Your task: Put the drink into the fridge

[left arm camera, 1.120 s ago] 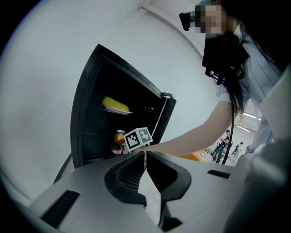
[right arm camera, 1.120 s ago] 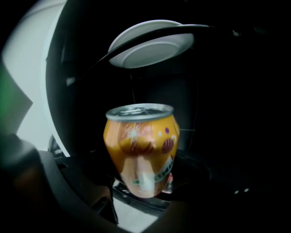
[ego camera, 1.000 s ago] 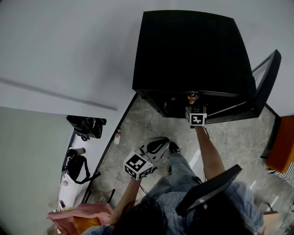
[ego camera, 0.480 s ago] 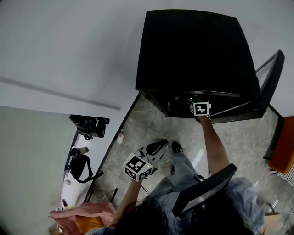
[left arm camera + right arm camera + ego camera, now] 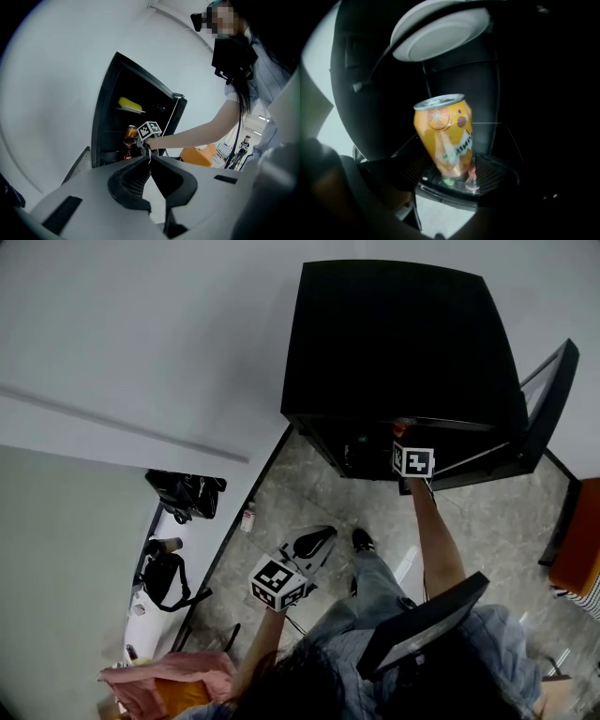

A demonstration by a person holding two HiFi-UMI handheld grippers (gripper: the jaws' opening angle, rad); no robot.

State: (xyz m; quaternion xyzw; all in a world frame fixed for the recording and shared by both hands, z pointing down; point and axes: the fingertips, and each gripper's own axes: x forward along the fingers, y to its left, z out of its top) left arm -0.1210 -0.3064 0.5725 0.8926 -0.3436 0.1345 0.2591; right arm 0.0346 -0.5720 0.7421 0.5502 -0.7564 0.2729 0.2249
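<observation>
The drink is an orange can with a silver top, held upright and slightly tilted, with my right gripper shut on its lower part inside the dark fridge. In the head view only that gripper's marker cube shows at the fridge opening, and the open door swings out to the right. The left gripper view shows the can at the middle shelf. My left gripper is shut on nothing and hangs low above the floor, well short of the fridge.
A white plate sits on the shelf above the can, with a yellow item there too. A small red-capped bottle stands lower down. Black bags lie by the left wall. An orange seat is at the right.
My right gripper has pushed the can further into the fridge, so the can top no longer shows in the head view. The left gripper has barely shifted.
</observation>
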